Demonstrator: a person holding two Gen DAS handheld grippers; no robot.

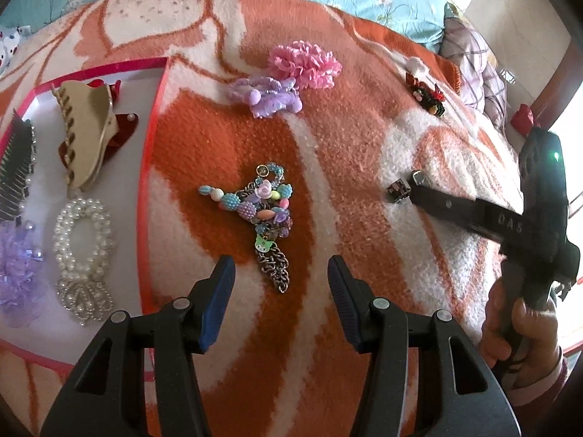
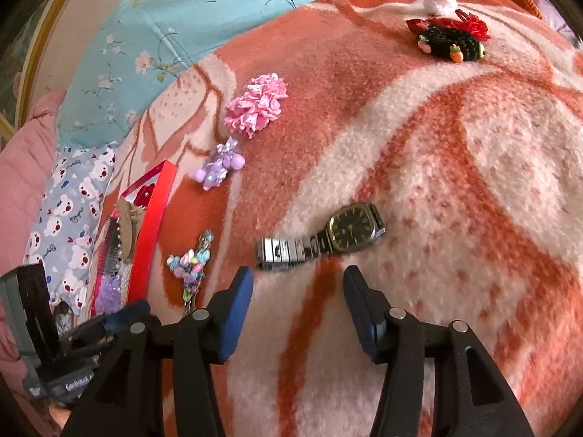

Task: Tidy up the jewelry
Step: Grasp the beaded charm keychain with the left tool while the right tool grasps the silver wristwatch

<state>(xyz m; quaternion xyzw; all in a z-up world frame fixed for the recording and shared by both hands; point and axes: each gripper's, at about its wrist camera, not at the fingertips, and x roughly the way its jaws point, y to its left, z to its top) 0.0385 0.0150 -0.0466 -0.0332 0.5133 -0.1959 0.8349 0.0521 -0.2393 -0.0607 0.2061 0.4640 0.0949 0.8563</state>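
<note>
A beaded charm bracelet (image 1: 260, 215) lies on the orange and white blanket just ahead of my open, empty left gripper (image 1: 280, 284); it also shows in the right wrist view (image 2: 193, 266). A metal wristwatch (image 2: 324, 240) lies just ahead of my open, empty right gripper (image 2: 298, 291). The red-rimmed tray (image 1: 149, 167) at the left holds a beige claw clip (image 1: 87, 131), a pearl scrunchie (image 1: 82, 251), a comb (image 1: 16, 167) and a purple flower (image 1: 16, 273). My right gripper shows in the left wrist view (image 1: 408, 185), its fingers edge-on by the watch.
A pink flower clip (image 1: 304, 62), a purple hair tie (image 1: 267, 94) and a black and red clip (image 1: 430, 96) lie farther back on the blanket. A blue floral quilt (image 2: 175, 29) lies behind. A bear-print pillow (image 2: 73, 218) lies left of the tray.
</note>
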